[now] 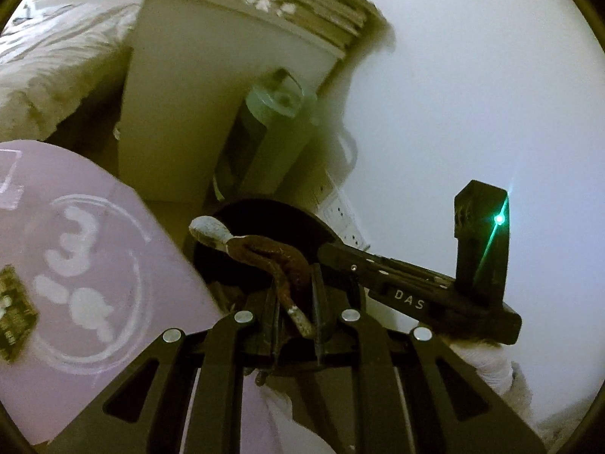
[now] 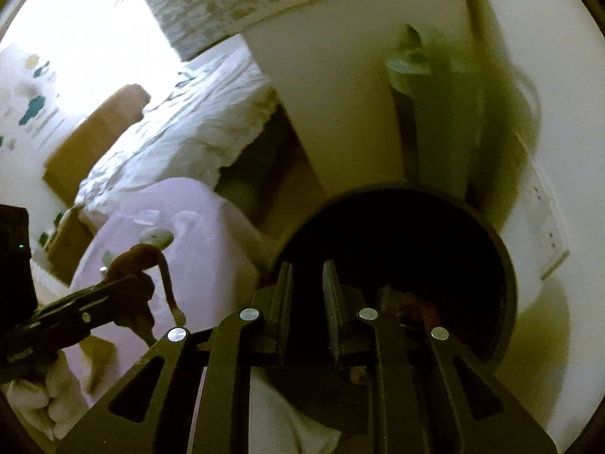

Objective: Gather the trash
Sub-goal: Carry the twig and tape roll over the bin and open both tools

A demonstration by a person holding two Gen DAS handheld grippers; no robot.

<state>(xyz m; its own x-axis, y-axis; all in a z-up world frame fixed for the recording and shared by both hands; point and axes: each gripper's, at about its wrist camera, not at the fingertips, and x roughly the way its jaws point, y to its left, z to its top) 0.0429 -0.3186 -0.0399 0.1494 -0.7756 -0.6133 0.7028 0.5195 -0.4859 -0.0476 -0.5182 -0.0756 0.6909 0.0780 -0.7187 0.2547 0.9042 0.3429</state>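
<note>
My left gripper is shut on a brown, twisted scrap with a pale end, a banana peel by its look, held just short of the rim of a black round bin. The peel also shows in the right wrist view, gripped by the left gripper at the left. My right gripper hangs over the open bin, its jaws a little apart and empty. Some dark trash lies in the bin's bottom. The right gripper shows in the left view, reaching over the bin.
A lilac mat with a white number 3 lies left of the bin. A white bedside cabinet, a green cylinder and a white wall stand behind it. A bed with white bedding is further left.
</note>
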